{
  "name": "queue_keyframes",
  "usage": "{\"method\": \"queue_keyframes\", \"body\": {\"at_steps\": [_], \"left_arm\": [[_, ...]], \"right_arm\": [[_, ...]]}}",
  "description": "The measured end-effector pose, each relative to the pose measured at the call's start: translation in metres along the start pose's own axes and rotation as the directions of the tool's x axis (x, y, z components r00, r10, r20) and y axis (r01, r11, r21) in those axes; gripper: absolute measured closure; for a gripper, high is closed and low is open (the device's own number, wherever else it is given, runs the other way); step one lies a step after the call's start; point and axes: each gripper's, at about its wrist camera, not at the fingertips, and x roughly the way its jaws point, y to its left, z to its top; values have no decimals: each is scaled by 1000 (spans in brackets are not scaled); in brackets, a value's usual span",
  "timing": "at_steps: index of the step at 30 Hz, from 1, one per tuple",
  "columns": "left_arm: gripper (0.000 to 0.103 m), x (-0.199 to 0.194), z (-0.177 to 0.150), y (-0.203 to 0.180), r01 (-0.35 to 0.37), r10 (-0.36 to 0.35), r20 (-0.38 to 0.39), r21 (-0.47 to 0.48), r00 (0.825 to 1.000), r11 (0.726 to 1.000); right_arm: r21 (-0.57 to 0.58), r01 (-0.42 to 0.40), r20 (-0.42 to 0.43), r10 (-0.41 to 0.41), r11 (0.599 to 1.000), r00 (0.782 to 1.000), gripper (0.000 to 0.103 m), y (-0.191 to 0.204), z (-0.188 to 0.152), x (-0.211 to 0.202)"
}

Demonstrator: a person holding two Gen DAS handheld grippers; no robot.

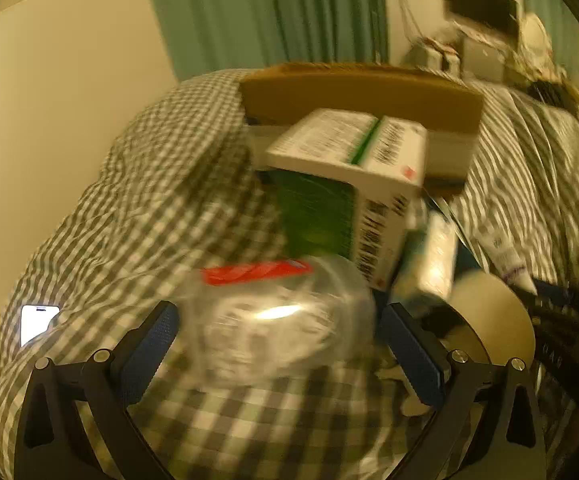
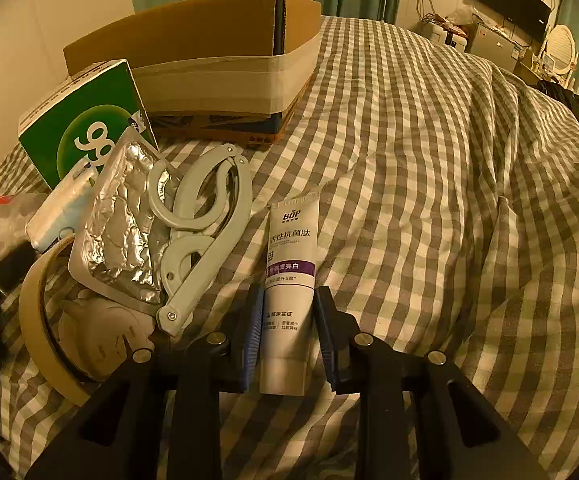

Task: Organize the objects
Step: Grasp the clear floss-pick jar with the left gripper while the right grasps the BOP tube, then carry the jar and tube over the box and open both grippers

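Bed with checked cover: toothpaste tube (image 2: pixel 291 276), soft and light, lies mid-bed between the right hand-held gripper's (image 2: pixel 288 328) half-open pads, best pinched mid-body; left hand-held gripper (image 1: pixel 279 344) wide open around blurred clear bag (image 1: pixel 285 320); cardboard box (image 2: pixel 209 56) beyond.

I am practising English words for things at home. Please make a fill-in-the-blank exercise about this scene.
1. The white toothpaste tube lies between the jaws of the ___ gripper.
2. The open brown cardboard box sits on the ___ bedcover.
3. The clear plastic bag with a red strip lies between the jaws of the ___ gripper.

Missing words: right; checked; left
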Motion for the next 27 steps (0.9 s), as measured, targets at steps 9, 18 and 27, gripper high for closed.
{"method": "queue_keyframes", "body": {"at_steps": [9,18,27], "left_arm": [[0,45,-3,14,-27,21,-92,-66,996,997],[3,8,5,29,121,-121,-1,-67,993,990],[3,-35,77,63,155,-136,203,-84,970,984]], "right_arm": [[2,-5,5,5,1000,1000,78,-2,-1,8],[-32,-50,133,54,998,990,79,14,16,-34],[-86,-96,302,118,992,946,79,30,98,-82]]}}
